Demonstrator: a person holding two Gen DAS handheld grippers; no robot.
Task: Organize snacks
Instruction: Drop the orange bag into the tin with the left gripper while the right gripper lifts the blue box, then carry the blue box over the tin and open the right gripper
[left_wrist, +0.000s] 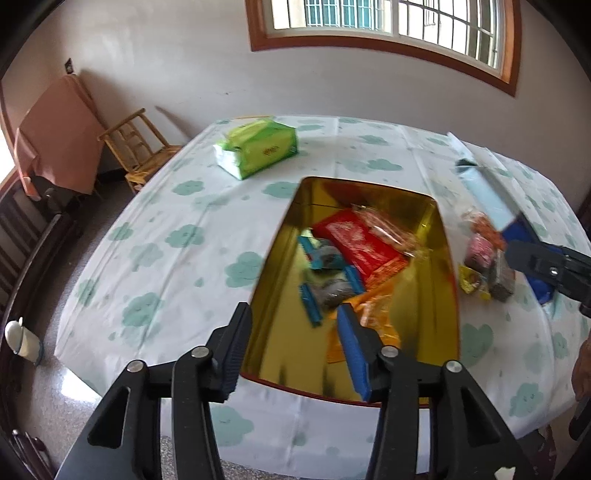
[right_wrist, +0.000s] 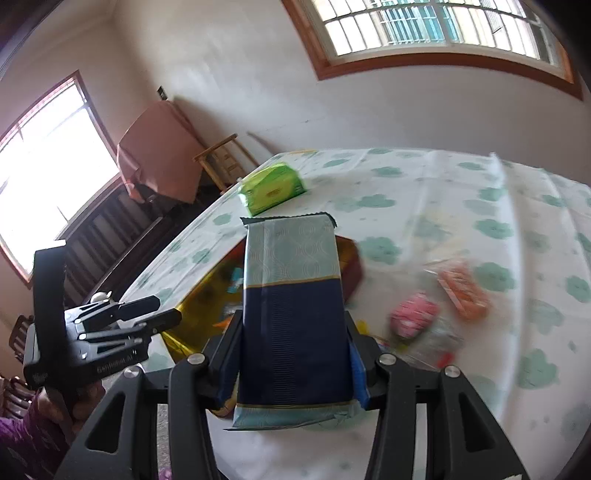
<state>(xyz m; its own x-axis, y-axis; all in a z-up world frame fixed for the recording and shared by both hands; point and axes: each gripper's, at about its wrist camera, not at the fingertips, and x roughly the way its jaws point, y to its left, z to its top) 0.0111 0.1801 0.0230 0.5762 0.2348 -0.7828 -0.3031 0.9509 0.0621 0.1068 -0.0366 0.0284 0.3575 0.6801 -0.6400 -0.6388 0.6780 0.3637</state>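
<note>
Gold tin (left_wrist: 439, 236); navy-teal packet (right_wrist: 291, 314); tablecloth (left_wrist: 177, 236) white (green clouds).

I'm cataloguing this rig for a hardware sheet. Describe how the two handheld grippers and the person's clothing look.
Both grippers are matte black with angular linkage arms and silver rivet pins. The left gripper has ribbed black fingers, one faced with a blue pad; white lettering runs along its body in the right wrist view. The right gripper matches it. A purple sleeve shows; no cables visible.

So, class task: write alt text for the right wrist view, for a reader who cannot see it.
The right claw grips a tall navy and pale green snack packet above a cloud-print tablecloth. A gold tin sits behind it, loose snacks to the right.
</note>
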